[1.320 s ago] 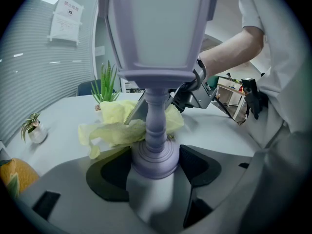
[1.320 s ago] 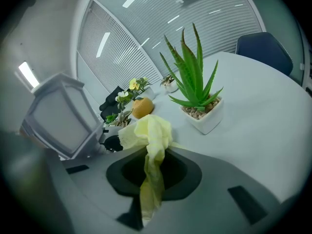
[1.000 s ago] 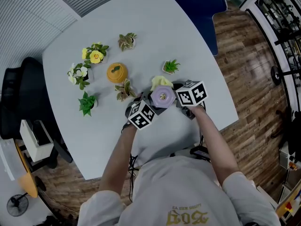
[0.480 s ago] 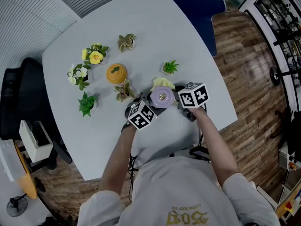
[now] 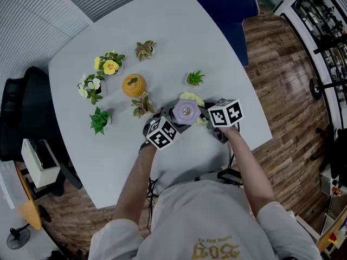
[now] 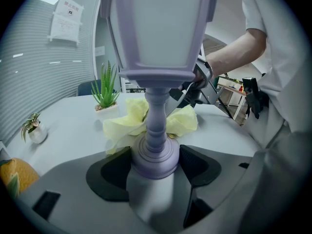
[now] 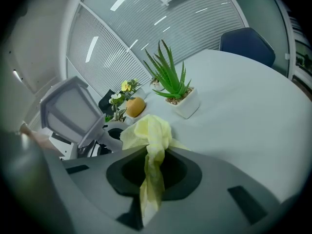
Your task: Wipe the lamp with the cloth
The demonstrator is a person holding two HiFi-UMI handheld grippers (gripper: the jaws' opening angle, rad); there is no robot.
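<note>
Between left gripper [image 6: 155, 165] fingers [image 6: 109, 173]: one lamp [image 6: 156, 43], base clamped. Right gripper [image 7: 153, 172] fingers [image 7: 185, 175] pinch one cloth [image 7: 148, 130]; six potted plants [image 5: 195, 78] beyond on worktop [image 5: 179, 31].

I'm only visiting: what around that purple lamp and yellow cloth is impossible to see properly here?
- Top of the lamp: cut off by the upper edge of the left gripper view.
- Lamp foot, head view: hidden under the lamp's own top.
- Whether the cloth touches the lamp: cannot tell. The stem covers that spot in the left gripper view, and the head view shows it too small.
- Print on the wall sheet: too small and blurred.
</note>
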